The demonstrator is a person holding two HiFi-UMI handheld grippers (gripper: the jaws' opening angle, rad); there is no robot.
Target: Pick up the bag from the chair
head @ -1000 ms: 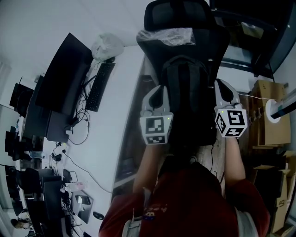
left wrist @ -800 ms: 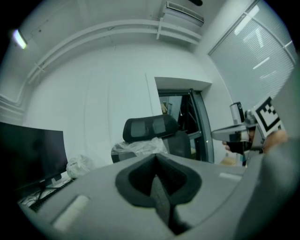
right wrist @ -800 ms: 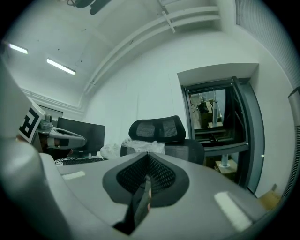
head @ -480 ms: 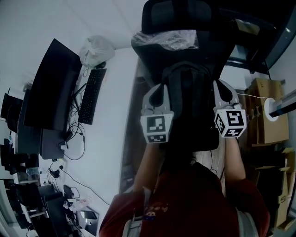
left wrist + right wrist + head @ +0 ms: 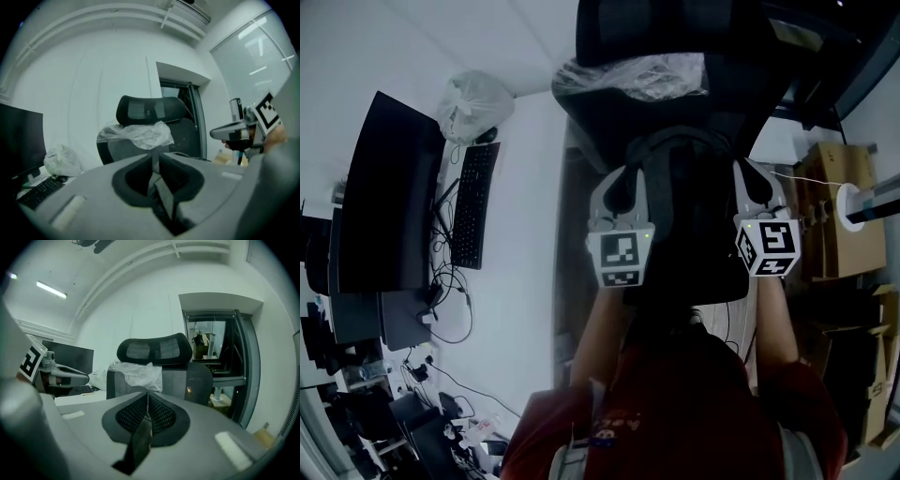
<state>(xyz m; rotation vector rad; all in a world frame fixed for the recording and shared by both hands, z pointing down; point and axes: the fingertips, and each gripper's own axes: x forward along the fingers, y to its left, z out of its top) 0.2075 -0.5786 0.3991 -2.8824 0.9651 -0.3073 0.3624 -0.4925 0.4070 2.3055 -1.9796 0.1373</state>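
Nearest, the left claw [image 5: 154, 164] was shut tight on a grey strap [image 5: 158, 187] of the bag. The right claw [image 5: 146, 406] was likewise pinched on a dark strap [image 5: 138, 441], and neither showed any gap. Between the two claws hung the black bag [image 5: 684, 234], its top loop just beyond their tips and its bulk filling the space from one claw to the other.

Over the last second the claws had kept their grip and their spacing. Meanwhile the chair [image 5: 675, 33] beyond them had slid toward the top edge of the head view, so its headrest was partly cut off. I judged that the bag was being drawn up and away from the backrest. Whether it had cleared the seat could not be seen, since the bag hid it.

Past the claws' tips a plastic sheet [image 5: 642, 75] lay draped over the chair's back. Far out beyond the left claw's outer side, the keyboard [image 5: 467, 202] on the desk [image 5: 511, 244] had drifted with the view.
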